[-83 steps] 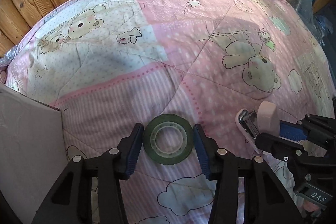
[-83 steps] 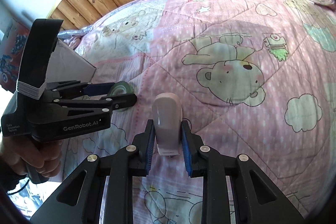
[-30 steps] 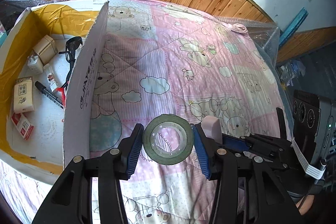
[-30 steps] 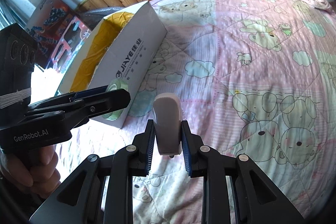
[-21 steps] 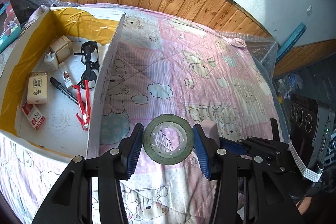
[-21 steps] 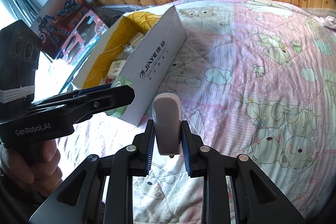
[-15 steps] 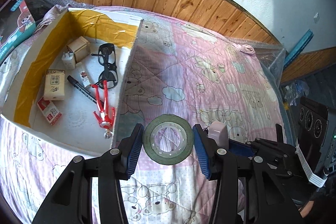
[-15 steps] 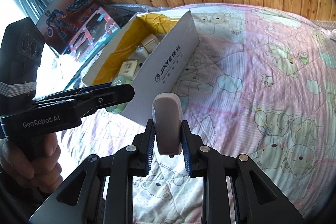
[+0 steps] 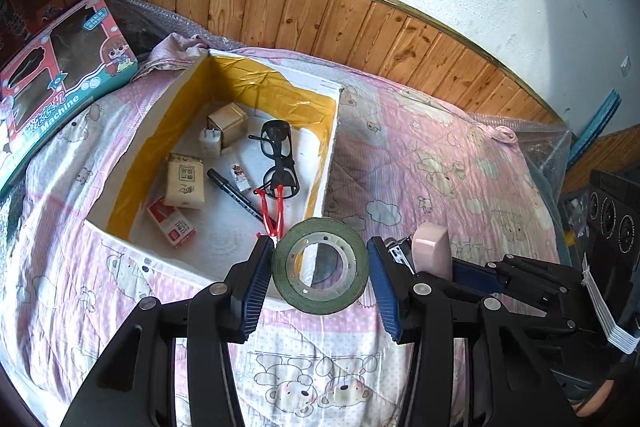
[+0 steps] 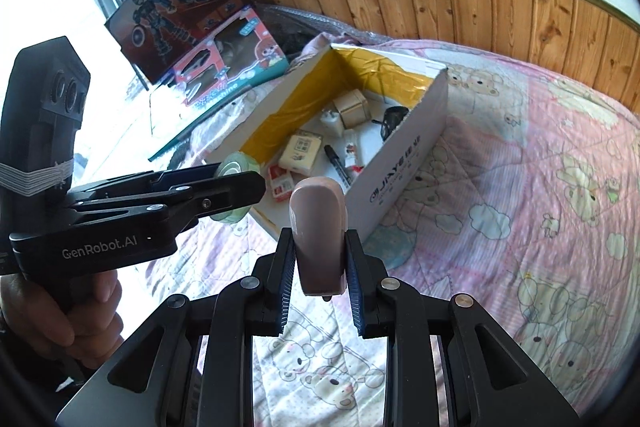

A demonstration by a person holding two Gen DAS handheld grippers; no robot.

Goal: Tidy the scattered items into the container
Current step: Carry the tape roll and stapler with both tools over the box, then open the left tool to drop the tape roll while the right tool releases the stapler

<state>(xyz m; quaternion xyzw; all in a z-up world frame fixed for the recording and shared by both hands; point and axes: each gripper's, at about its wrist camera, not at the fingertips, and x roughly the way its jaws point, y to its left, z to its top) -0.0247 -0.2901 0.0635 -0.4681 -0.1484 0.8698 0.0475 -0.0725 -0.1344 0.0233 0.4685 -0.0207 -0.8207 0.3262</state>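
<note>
Pink bear-print quilt (image 9: pixel 420 163) on the bed, wood panelling behind. Your left gripper (image 9: pixel 320 273) is clamped on the green tape roll (image 9: pixel 320 266), hole facing the camera, held above the near right corner of the cardboard box (image 9: pixel 332 147). Your right gripper (image 10: pixel 320 267) is clamped on the pink stapler (image 10: pixel 318 235), long axis pointing forward, short of the box wall. Box lies ahead and left of both; left hand is nearer. Glasses (image 9: pixel 278 157), marker (image 9: pixel 232 193) and packets already inside

A home bedroom: bed under a pink teddy-bear quilt (image 9: pixel 420 155), wood-panelled wall (image 9: pixel 360 27) below white plaster, boxed toys (image 10: pixel 224 55) propped near a bright window.
</note>
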